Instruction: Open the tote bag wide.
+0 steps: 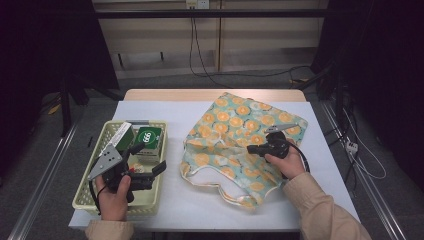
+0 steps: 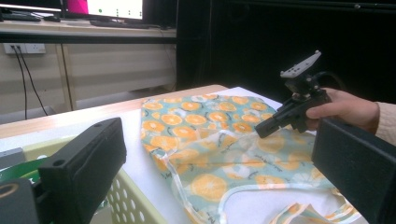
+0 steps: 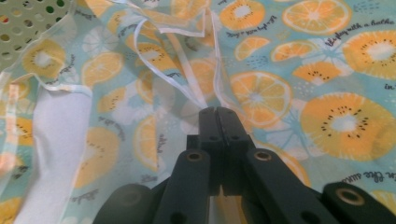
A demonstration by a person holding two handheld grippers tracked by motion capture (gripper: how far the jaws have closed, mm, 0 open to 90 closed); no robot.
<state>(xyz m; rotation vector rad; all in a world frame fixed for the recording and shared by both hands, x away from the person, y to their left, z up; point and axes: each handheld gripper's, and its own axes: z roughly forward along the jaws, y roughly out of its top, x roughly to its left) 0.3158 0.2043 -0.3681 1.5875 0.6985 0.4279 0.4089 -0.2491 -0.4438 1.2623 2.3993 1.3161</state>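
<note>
A fabric tote bag (image 1: 240, 125) printed with orange slices lies flat at the table's middle right, its handles trailing toward the front edge. My right gripper (image 1: 251, 148) rests on the bag and is shut on a fold of its white-trimmed opening edge. In the right gripper view the jaws (image 3: 215, 112) meet on that trim of the bag (image 3: 336, 70). My left gripper (image 1: 150, 159) hovers over the right side of a pale yellow basket (image 1: 85, 200), jaws wide open and holding nothing. The left gripper view looks across the bag (image 2: 201, 126) at the right gripper (image 2: 262, 131).
The perforated basket (image 2: 135, 200) holds a green box (image 1: 149, 137), a green-and-white box (image 1: 120, 134) and small items under my left hand. A white cloth (image 1: 150, 112) covers the table. Cables and a metal frame stand beyond the far edge.
</note>
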